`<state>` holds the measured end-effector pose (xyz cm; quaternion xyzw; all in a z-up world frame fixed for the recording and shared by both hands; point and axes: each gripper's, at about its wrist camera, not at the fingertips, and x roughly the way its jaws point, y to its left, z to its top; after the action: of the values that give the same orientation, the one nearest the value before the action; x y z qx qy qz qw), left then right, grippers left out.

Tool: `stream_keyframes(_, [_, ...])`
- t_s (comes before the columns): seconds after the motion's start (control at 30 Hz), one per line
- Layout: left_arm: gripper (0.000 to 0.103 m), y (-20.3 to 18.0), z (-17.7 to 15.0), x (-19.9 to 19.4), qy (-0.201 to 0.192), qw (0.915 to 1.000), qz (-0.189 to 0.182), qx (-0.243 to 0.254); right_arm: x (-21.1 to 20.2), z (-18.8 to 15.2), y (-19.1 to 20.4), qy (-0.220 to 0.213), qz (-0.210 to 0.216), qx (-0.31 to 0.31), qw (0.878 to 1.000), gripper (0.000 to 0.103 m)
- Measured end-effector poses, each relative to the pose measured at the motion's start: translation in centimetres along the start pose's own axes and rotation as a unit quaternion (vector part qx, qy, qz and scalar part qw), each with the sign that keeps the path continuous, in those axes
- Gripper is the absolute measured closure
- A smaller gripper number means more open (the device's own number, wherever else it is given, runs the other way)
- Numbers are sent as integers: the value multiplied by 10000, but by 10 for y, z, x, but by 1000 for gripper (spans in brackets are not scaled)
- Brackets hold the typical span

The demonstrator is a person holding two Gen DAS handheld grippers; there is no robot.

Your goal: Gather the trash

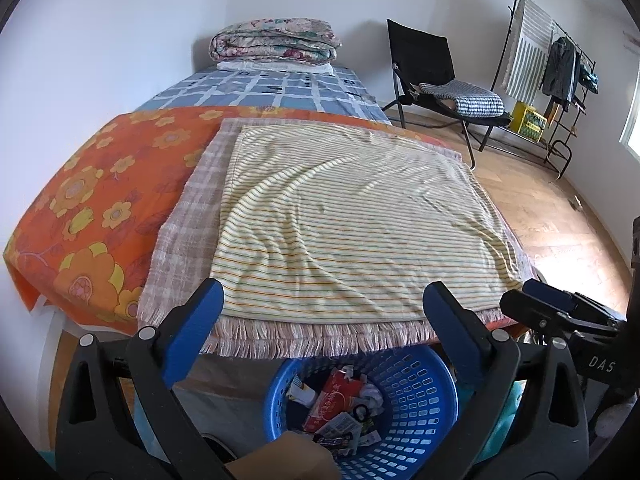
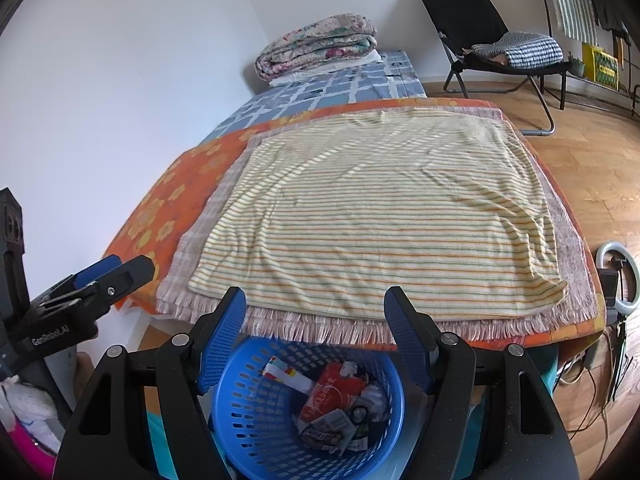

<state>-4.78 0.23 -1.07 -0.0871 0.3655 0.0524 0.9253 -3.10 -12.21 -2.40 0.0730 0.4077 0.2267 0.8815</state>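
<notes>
A blue plastic basket [image 1: 416,384] stands on the floor at the foot of the bed, also in the right wrist view [image 2: 248,396]. It holds trash: a red wrapper [image 1: 334,398] [image 2: 334,394], crumpled paper and several small packets. My left gripper [image 1: 324,300] is open and empty above the basket. My right gripper [image 2: 316,304] is open and empty above it too. Each gripper shows at the edge of the other's view: the right one [image 1: 560,312], the left one [image 2: 100,284].
The bed carries a striped cloth [image 1: 352,216] over a fringed plaid blanket and an orange flowered sheet [image 1: 88,208]. A folded quilt [image 1: 276,40] lies at the head. A black chair [image 1: 436,76], a clothes rack [image 1: 552,72] and a ring light [image 2: 620,276] stand on the wooden floor.
</notes>
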Motion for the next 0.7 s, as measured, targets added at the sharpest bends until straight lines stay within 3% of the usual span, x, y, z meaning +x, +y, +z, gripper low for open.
stream_keyframes(0.7, [1, -2, 0, -2, -27, 10000, -16, -25, -1, 0, 0, 5, 1, 21, 10000, 32])
